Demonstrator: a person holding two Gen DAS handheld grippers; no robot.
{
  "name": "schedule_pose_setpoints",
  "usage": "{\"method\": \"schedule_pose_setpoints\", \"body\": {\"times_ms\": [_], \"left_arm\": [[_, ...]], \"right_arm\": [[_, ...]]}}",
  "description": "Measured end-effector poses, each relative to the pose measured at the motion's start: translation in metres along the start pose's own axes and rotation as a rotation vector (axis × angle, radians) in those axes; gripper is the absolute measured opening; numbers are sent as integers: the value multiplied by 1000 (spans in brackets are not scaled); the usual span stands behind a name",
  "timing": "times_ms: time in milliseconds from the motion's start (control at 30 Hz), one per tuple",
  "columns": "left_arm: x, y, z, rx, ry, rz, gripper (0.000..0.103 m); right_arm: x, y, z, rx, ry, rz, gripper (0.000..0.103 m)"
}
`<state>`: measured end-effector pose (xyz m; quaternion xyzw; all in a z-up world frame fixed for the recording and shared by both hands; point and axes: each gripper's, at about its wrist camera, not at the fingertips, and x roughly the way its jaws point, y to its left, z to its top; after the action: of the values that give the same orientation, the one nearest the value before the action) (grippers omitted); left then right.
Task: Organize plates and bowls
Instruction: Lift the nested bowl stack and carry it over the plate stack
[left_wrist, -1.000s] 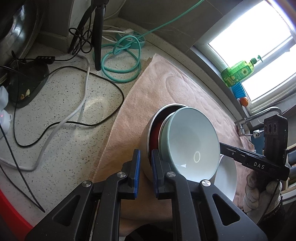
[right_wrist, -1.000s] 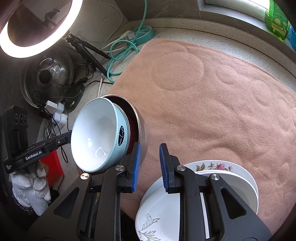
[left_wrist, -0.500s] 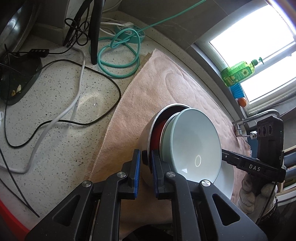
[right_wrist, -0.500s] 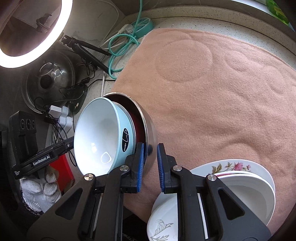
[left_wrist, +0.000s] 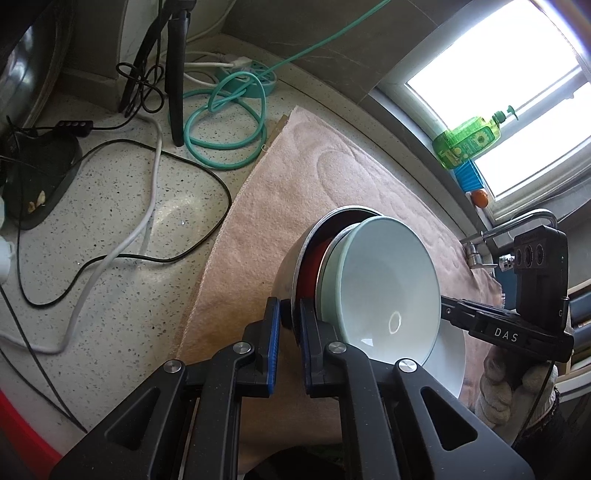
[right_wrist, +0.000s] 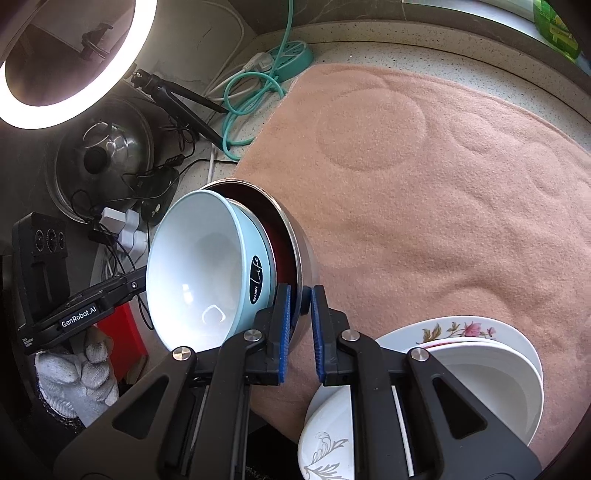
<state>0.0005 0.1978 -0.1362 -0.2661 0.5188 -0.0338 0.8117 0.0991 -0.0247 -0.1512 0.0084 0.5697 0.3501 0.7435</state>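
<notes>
left wrist: steel bowl (left_wrist: 291, 273) rim pinched between left hand-held gripper (left_wrist: 289, 325) fingers.

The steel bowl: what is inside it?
Inside the steel bowl a red bowl is nested, then a light blue bowl. Their bottoms are covered.

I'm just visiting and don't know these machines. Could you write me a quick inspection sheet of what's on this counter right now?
Surface: speckled pale stone counter, partly under a pink fleece mat.
Job's things: pale blue ceramic bowl nested in a steel bowl with red lining, tilted; stack of white floral plates on the mat.
Clutter: green dish-soap bottle on the sill, steel pot lid, lit ring lamp.
Grippers: left gripper and right gripper each pinch the steel bowl's rim on opposite sides.
Cables: coiled teal hose, black cable and white cable.
Surroundings: bright window, tap.
</notes>
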Motion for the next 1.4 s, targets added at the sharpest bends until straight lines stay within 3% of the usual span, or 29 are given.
{"method": "schedule_pose_setpoints", "body": {"times_ms": [367,800,1400], "left_arm": [[-19,-56,2,94,-31,-41,7],[-3,-133,-18,226,33,-115,8],[39,-164,-52,292,170,-102,8]], "right_arm": [[-61,-21,-18,40,-76,9,11],[-127,-66,-75,122,-135,-59,11],[-129,-113,-122,234,-120,-95,11]]}}
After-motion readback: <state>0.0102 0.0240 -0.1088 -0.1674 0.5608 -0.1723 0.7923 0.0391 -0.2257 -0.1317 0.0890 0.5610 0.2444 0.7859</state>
